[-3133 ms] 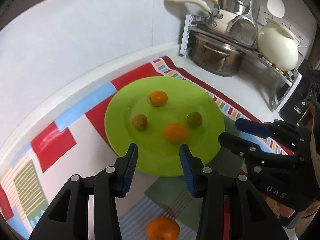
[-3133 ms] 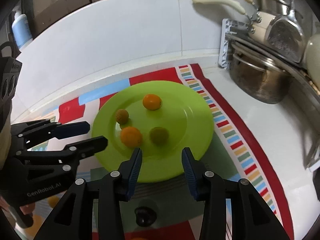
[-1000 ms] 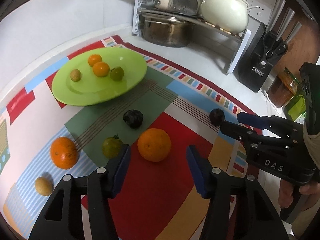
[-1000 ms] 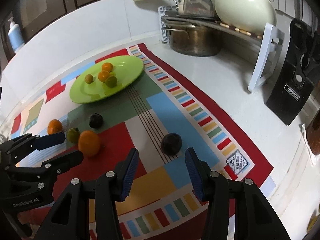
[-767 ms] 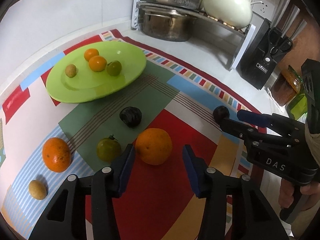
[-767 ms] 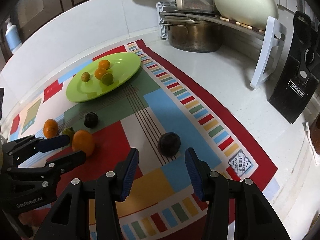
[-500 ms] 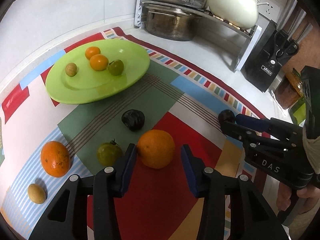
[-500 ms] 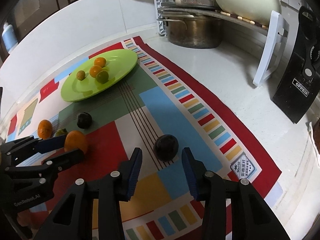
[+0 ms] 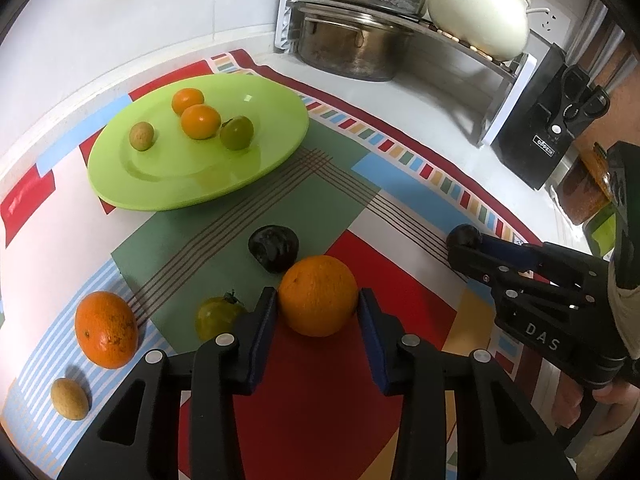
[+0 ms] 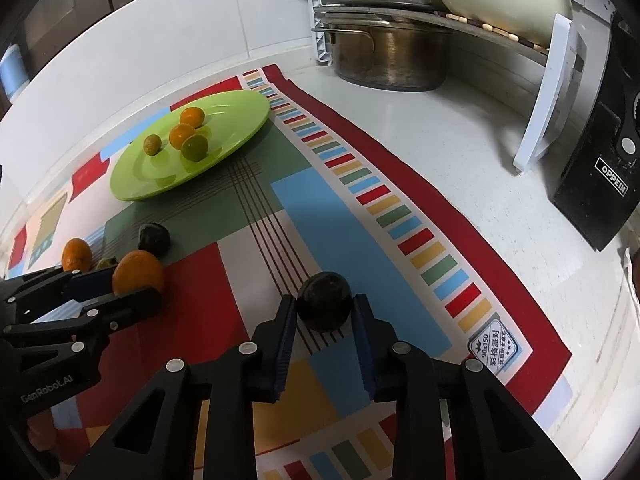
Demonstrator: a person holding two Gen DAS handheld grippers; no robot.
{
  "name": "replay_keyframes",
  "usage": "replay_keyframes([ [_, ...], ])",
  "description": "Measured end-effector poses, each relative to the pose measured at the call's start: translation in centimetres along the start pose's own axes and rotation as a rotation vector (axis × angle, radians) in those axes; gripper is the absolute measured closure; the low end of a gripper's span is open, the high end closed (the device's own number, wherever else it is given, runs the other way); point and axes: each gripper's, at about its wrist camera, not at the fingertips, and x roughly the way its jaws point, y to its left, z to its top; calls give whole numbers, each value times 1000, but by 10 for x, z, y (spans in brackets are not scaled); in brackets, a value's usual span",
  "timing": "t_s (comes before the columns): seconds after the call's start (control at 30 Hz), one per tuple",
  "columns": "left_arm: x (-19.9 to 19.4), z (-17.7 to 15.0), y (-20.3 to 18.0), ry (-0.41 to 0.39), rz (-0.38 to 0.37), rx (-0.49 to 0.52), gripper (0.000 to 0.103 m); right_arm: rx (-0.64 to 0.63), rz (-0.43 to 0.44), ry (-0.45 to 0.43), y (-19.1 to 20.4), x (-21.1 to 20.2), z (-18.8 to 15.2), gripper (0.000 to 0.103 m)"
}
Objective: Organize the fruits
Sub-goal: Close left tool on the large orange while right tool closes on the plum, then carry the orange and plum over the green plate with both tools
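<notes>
My left gripper [image 9: 318, 308] brackets the large orange [image 9: 318, 295] on the mat [image 9: 340, 400]; the blue pads sit at or just off its flanks, and I cannot tell whether they bear on it. My right gripper [image 10: 324, 312] stands in the same condition about the dark fruit [image 10: 324, 301], jaws narrow, contact not confirmed. Both fruits rest on the mat, well apart from the green plate [image 9: 160, 184], which holds four small fruits. Loose on the mat: a second dark fruit [image 9: 273, 249] touching or just behind the large orange, a green tomato [image 9: 216, 318] just beside my left finger, another orange [image 9: 106, 329] and a small tan fruit [image 9: 69, 398]. Risks, in my judgement: the orange is wide for the jaws and gripped near the pad tips, so a lift may squeeze it forward and set it rolling into the dark fruit behind. The smooth, round right-hand fruit could slip likewise. Placing on the plate may knock the clustered fruits off its shallow rim.
</notes>
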Motion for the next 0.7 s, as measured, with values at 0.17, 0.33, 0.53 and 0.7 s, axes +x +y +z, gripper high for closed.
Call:
replay_keyframes([
  [0.17,-6,0,-1,-26,5,16,63,-11,28,-20,7,-10,0,74],
  [0.33,-14,-1,-1,-50,5,24,63,-36,52,-45,17,-25,2,74],
  [0.53,-28,-3,-1,-83,9,28,63,-59,72,-76,28,-40,4,74],
  [0.7,-44,-2,0,-122,21,32,63,-73,85,-100,35,-50,7,74],
])
